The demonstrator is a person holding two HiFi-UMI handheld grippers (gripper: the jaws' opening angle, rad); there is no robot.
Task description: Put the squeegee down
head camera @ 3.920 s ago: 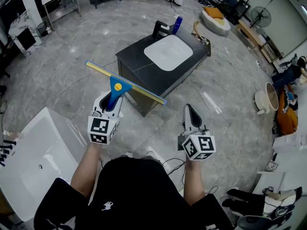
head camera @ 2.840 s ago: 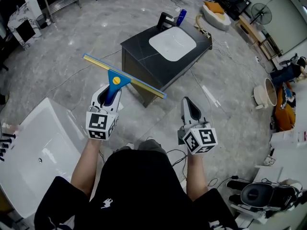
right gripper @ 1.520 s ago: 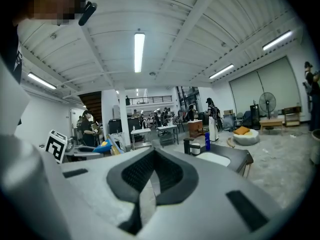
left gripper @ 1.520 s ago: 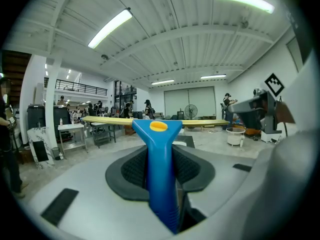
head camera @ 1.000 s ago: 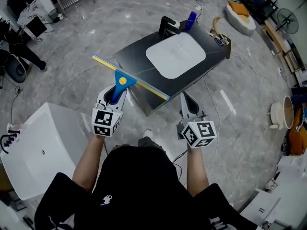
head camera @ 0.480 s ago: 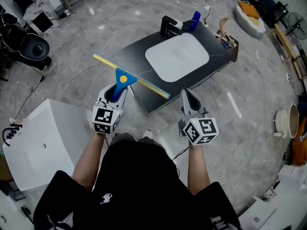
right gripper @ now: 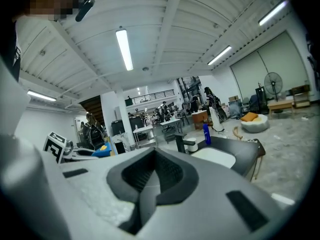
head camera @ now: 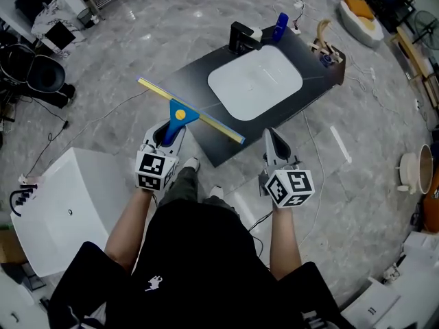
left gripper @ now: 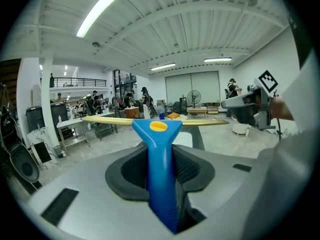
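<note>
The squeegee (head camera: 180, 117) has a blue handle and a long yellow blade. My left gripper (head camera: 168, 135) is shut on the handle, with the blade crosswise above the near left corner of the dark counter (head camera: 313, 81). In the left gripper view the blue handle (left gripper: 159, 149) sits clamped between the black pads, blade level ahead. My right gripper (head camera: 270, 140) hovers near the counter's front edge, shut, with nothing held. Its pads (right gripper: 131, 171) meet in the right gripper view.
A white basin (head camera: 255, 82) is set into the counter, with a black faucet (head camera: 241, 37) and a blue bottle (head camera: 279, 26) at its far edge. A white tub (head camera: 62, 211) stands on the floor at my left. Cables and clutter lie around.
The counter has come nearer and now lies just ahead of both grippers. The squeegee stays clamped in the left gripper; the right stays shut.
</note>
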